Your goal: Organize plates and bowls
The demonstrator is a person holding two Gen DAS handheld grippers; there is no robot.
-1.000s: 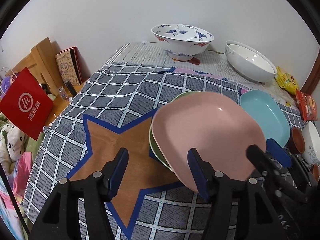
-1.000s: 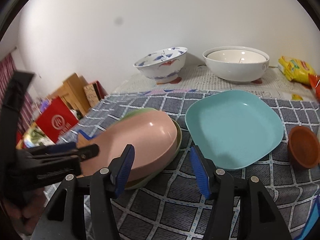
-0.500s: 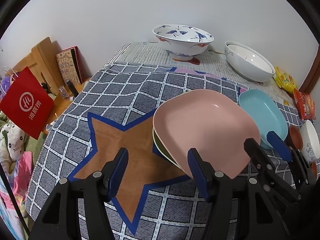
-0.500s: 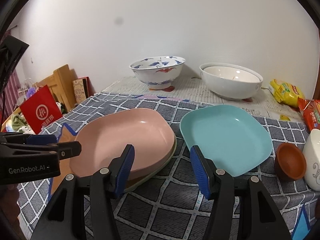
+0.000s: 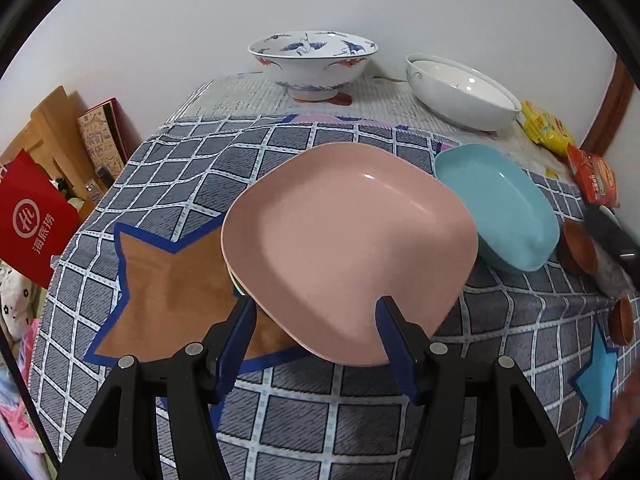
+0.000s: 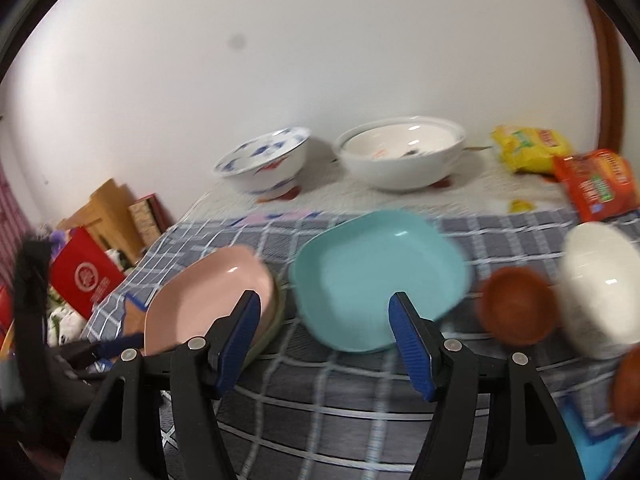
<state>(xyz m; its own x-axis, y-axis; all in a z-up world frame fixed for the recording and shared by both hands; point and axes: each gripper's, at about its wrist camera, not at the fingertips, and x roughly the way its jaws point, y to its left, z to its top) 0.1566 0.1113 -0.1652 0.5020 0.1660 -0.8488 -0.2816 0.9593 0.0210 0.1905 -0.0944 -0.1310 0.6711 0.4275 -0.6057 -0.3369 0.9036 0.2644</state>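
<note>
Item: left gripper (image 5: pixel 314 330), nearest the lens, fingers spread wide and holding nothing; the near rim of the pink plate (image 5: pixel 348 240) sits in the gap between them, contact not discernible.

Item: pink plate, stacked on a green plate (image 6: pixel 276 314) (only a sliver of green rim shows), on the worktop (image 5: pixel 320 412) over a brown star in the chequered cloth.

Item: right gripper (image 6: pixel 324 334), fingers likewise wide apart and empty, aimed at the near edge of the teal plate (image 6: pixel 380 276), just beside the pink stack.

Item: brown bowl (image 6: pixel 516 306) and white bowl (image 6: pixel 600 292), right of the teal plate.

Item: crane-pattern bowl (image 5: pixel 312 62) and large white bowl (image 5: pixel 460 92), far end by the wall.

Risk: a shallow pinch on the teal rim would likely let the smooth plate slip; a hasty slide could knock the brown bowl.
</note>
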